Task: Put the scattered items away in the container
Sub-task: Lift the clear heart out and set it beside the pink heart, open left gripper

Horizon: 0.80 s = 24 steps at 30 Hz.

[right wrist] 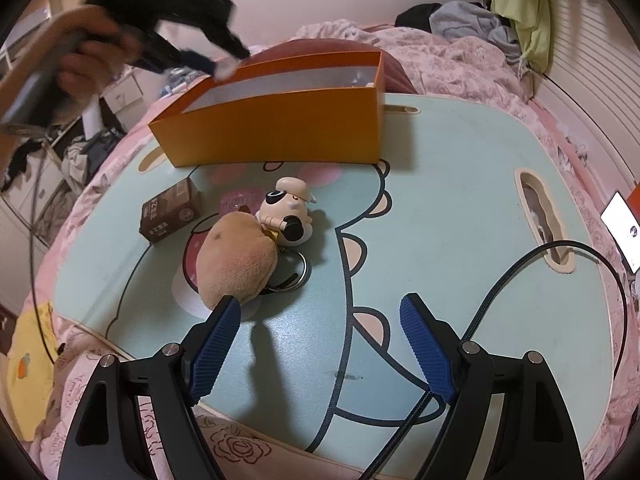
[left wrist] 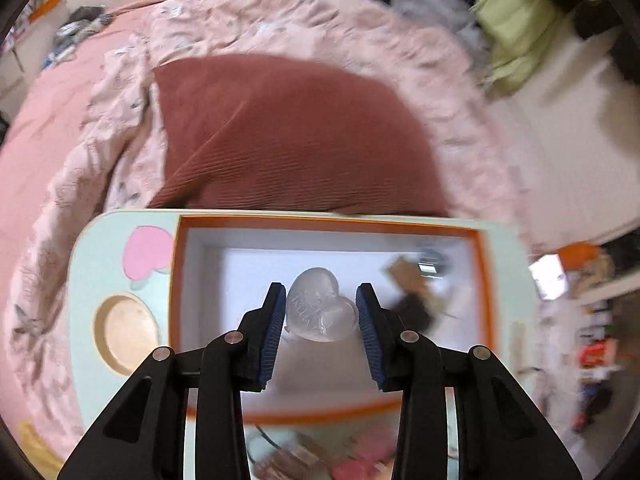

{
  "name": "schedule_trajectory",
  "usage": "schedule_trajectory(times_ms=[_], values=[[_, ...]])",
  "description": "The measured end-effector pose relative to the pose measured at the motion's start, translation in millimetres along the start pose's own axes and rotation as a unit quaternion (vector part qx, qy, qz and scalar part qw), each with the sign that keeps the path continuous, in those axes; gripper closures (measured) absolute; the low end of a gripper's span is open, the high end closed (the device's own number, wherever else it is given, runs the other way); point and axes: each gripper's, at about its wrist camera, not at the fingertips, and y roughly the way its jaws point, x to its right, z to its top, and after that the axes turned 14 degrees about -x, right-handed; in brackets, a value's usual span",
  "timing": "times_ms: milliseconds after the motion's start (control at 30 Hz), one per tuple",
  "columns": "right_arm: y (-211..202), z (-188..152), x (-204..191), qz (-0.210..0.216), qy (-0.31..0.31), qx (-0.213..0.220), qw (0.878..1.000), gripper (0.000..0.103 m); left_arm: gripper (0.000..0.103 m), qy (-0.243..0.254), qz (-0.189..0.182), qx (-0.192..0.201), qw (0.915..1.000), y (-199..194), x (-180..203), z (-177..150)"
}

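Observation:
My left gripper (left wrist: 322, 306) hovers over the open orange box (left wrist: 482, 280) with its pads on either side of a clear heart-shaped item (left wrist: 320, 308); whether it still grips the heart is unclear because of blur. Some small items (left wrist: 416, 284) lie in the box's right end. In the right wrist view the left gripper (right wrist: 224, 68) reaches over the box (right wrist: 276, 128). My right gripper (right wrist: 320, 320) is open and empty above the lap table (right wrist: 460, 216). Ahead of it lie a tan plush (right wrist: 236, 264), a panda figure (right wrist: 286, 208) with a key ring (right wrist: 298, 276), a pink disc (right wrist: 236, 200) and a brown carton (right wrist: 170, 210).
The table sits on a bed with a pink quilt (left wrist: 100, 128) and a dark red pillow (left wrist: 288, 132). A black cable (right wrist: 560, 264) loops over the table's right side near a slot (right wrist: 544, 220). A phone (right wrist: 624, 228) lies at the right edge.

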Motion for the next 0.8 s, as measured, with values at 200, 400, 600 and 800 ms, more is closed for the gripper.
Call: schedule_trajectory(times_ms=[200, 400, 600, 800], values=[[0.0, 0.0, -0.8, -0.001, 0.0, -0.001, 1.0, 0.021, 0.065, 0.044, -0.06, 0.019, 0.997, -13.6, -2.2, -71.7], [0.4, -0.4, -0.9, -0.007, -0.004, -0.003, 1.0, 0.02, 0.065, 0.102, -0.06, -0.025, 0.9926, 28.4, 0.1, -143.7], [0.8, 0.0, -2.8, -0.01, -0.005, -0.004, 1.0, 0.019, 0.065, 0.105, -0.042, -0.021, 0.9933, 49.4, 5.6, -163.9], [0.7, 0.1, -3.8, -0.011, -0.006, -0.004, 1.0, 0.019, 0.032, 0.082, -0.036, 0.01, 0.9959, 48.9, -0.4, -163.5]])
